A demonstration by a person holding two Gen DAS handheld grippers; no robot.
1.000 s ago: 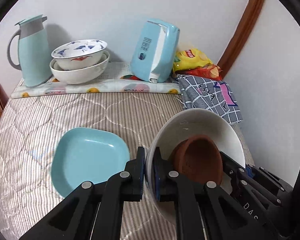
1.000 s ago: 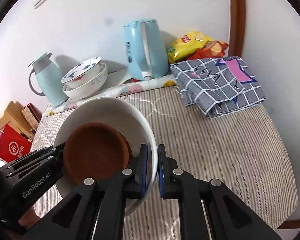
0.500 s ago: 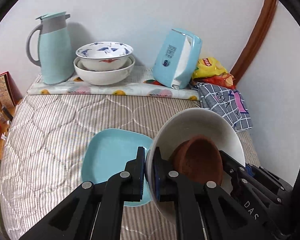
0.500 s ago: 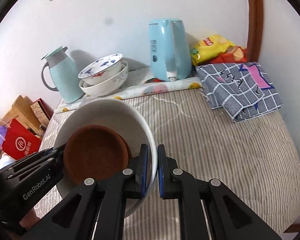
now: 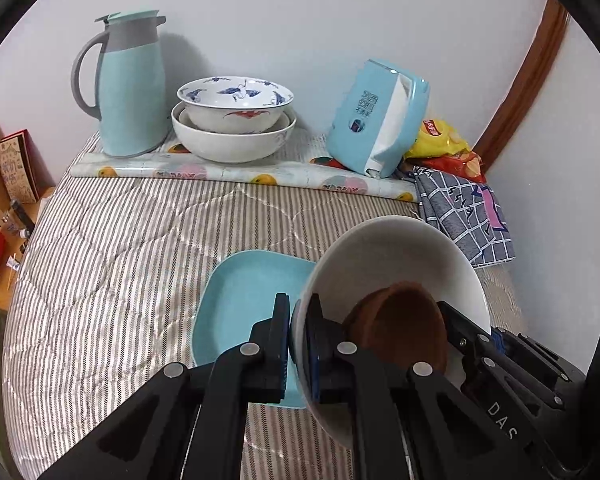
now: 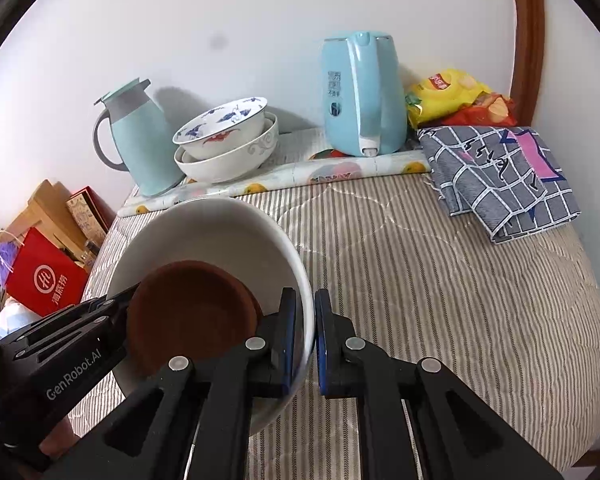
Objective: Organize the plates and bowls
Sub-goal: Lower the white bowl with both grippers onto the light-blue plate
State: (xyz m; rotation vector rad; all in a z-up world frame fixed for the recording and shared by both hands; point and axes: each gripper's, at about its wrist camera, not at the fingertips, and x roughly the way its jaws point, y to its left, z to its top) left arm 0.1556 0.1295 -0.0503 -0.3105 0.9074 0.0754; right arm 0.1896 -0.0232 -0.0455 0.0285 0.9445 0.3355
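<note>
Both grippers hold one large white bowl [image 5: 392, 252] by opposite rims, lifted above the striped table; a small brown dish [image 5: 404, 320] lies inside it. My left gripper [image 5: 297, 344] is shut on the bowl's left rim. My right gripper [image 6: 304, 340] is shut on the right rim of the white bowl [image 6: 215, 232], with the brown dish [image 6: 191, 312] inside. A light blue square plate [image 5: 243, 300] lies on the table just under and left of the bowl. Two nested bowls [image 5: 233, 120], the upper one blue-patterned, stand at the back; they also show in the right wrist view [image 6: 227, 144].
A pale blue thermos jug [image 5: 129, 84] stands back left and a blue kettle [image 6: 360, 92] back right on a fruit-print mat [image 5: 239, 176]. Snack bags [image 6: 452, 96] and a checked cloth [image 6: 504, 176] lie at the right. Boxes and a red bag [image 6: 45, 280] sit off the left edge.
Both grippers have carried the white bowl leftward and toward the back; the blue plate now lies partly under the bowl and the nested bowls look closer.
</note>
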